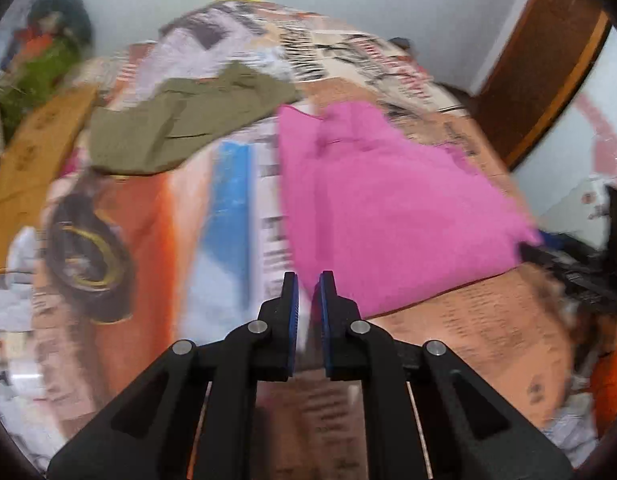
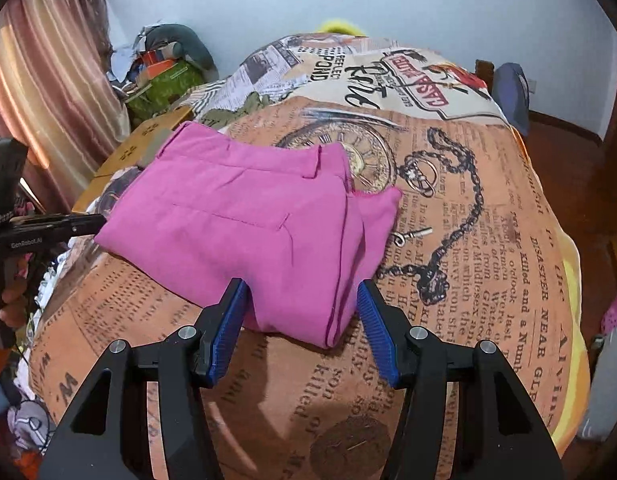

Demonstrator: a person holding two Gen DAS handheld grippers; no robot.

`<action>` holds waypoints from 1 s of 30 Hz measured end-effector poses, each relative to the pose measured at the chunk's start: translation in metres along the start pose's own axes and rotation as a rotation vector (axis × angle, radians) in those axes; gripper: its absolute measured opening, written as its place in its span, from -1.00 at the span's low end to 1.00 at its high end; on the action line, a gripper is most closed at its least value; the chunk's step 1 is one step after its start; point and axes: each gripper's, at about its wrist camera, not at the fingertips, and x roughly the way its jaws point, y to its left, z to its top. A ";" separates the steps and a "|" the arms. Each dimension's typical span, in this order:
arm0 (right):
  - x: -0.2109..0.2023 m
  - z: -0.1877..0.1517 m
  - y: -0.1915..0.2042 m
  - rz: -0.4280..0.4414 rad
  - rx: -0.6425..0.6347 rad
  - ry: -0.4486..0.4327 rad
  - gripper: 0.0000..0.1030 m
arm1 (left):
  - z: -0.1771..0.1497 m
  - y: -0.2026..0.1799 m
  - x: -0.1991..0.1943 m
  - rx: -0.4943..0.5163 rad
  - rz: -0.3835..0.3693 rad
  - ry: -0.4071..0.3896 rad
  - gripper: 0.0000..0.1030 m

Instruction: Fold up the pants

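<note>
Pink pants (image 2: 248, 232) lie folded into a compact stack on the newspaper-print bed cover (image 2: 488, 240). My right gripper (image 2: 302, 292) is open, its blue pads either side of the stack's near corner, just above the cover. In the blurred left wrist view the pink pants (image 1: 388, 208) lie ahead and to the right. My left gripper (image 1: 308, 280) is nearly closed with a narrow gap and holds nothing; it hangs above the cover by the pants' near left edge. The left gripper body (image 2: 48, 228) shows at the left edge of the right wrist view.
An olive-green garment (image 1: 180, 124) lies on the far side of the bed; it also shows in the right wrist view (image 2: 244, 110). A cardboard box (image 1: 32, 160) sits at the left. A clutter pile (image 2: 164, 68) and a curtain (image 2: 40, 92) stand beyond. A wooden frame (image 1: 544, 60) is at right.
</note>
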 end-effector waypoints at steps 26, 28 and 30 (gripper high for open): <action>0.059 0.053 0.031 0.106 -0.139 0.073 0.00 | 0.069 -0.071 0.056 0.197 -0.082 0.011 -0.38; 0.058 0.053 0.025 0.133 -0.123 0.077 0.00 | 0.068 -0.066 0.058 0.170 -0.109 -0.005 -0.36; 0.055 0.054 0.021 0.144 -0.112 0.081 0.00 | 0.068 -0.066 0.057 0.180 -0.113 -0.004 -0.36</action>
